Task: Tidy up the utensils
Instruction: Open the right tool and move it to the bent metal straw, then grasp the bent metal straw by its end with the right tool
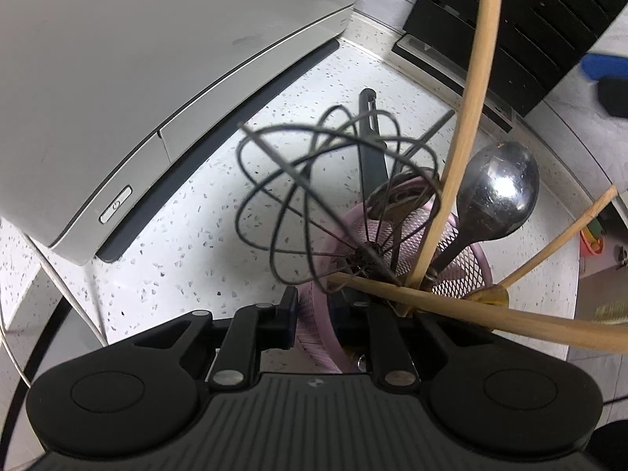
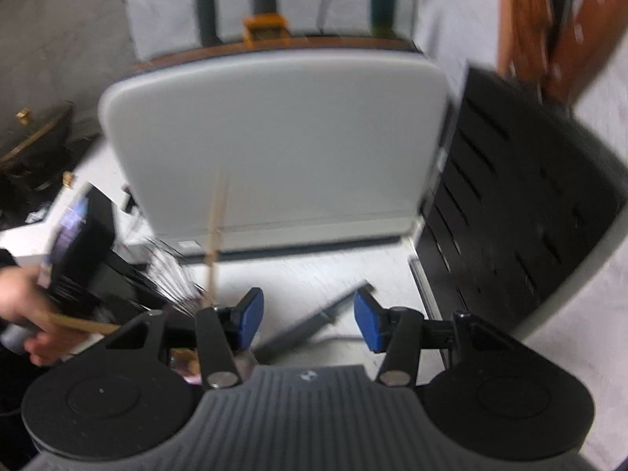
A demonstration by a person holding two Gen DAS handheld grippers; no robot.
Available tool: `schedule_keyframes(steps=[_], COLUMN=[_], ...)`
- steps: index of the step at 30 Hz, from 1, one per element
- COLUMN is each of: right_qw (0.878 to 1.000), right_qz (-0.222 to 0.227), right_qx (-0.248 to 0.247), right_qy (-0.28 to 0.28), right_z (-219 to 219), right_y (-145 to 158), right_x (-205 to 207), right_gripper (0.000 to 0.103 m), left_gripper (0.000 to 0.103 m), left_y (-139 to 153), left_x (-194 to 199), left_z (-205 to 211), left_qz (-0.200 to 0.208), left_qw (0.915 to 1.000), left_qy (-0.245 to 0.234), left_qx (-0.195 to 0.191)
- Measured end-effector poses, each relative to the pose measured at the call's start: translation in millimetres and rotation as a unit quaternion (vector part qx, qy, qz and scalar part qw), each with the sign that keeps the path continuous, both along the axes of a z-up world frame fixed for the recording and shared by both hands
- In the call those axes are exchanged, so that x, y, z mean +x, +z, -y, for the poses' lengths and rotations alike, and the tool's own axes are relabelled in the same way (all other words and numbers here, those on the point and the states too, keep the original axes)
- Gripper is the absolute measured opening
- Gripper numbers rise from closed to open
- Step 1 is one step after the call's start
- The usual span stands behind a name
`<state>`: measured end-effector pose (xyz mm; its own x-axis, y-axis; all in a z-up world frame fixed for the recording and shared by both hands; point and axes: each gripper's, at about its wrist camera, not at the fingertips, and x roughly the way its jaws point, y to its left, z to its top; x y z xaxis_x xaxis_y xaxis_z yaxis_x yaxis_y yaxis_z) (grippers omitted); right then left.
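A pink mesh holder [image 1: 463,274] stands on the speckled counter [image 1: 196,255]. It holds a wire whisk [image 1: 314,180], a metal ladle [image 1: 496,192] and several wooden sticks [image 1: 467,117]. My left gripper [image 1: 316,314] is shut on the holder's near rim, one finger inside and one outside. A dark grey utensil [image 1: 369,137] lies flat on the counter behind the holder. In the blurred right wrist view that utensil [image 2: 314,325] lies just beyond my right gripper [image 2: 308,322], whose blue pads [image 2: 249,318] stand apart with nothing between them. A hand [image 2: 23,314] holds the left gripper at the left.
A large grey appliance [image 2: 274,149] fills the back of the counter, close behind the holder [image 1: 137,78]. A black slotted rack [image 2: 530,216] stands to its right. Bottles [image 2: 204,4] line the wall behind. A strip of bare counter [image 2: 314,271] lies between appliance and gripper.
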<state>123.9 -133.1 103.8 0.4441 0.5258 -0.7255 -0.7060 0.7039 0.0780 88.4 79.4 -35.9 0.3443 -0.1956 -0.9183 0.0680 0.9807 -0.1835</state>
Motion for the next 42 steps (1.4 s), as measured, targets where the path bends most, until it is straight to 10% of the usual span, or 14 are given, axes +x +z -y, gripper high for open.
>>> schedule_keyframes(steps=[15, 28, 42], right_qw=[0.974, 0.907, 0.927], right_qz=[0.018, 0.06, -0.037], right_qx=[-0.181, -0.31, -0.244], right_qy=[0.133, 0.279, 0.282], right_z=[-34, -73, -82], right_y=[-100, -143, -159], right_x=[29, 53, 82], right_gripper=[0.051, 0.054, 0.056], left_gripper=[0.026, 0.026, 0.026], left_y=[-5, -8, -11], left_x=[2, 5, 10], left_z=[-5, -7, -6], left_qz=[0.0, 0.0, -0.001], left_qw=[1.0, 0.9999, 0.9999], left_qy=[-0.007, -0.01, -0.008], left_qx=[-0.006, -0.008, -0.007])
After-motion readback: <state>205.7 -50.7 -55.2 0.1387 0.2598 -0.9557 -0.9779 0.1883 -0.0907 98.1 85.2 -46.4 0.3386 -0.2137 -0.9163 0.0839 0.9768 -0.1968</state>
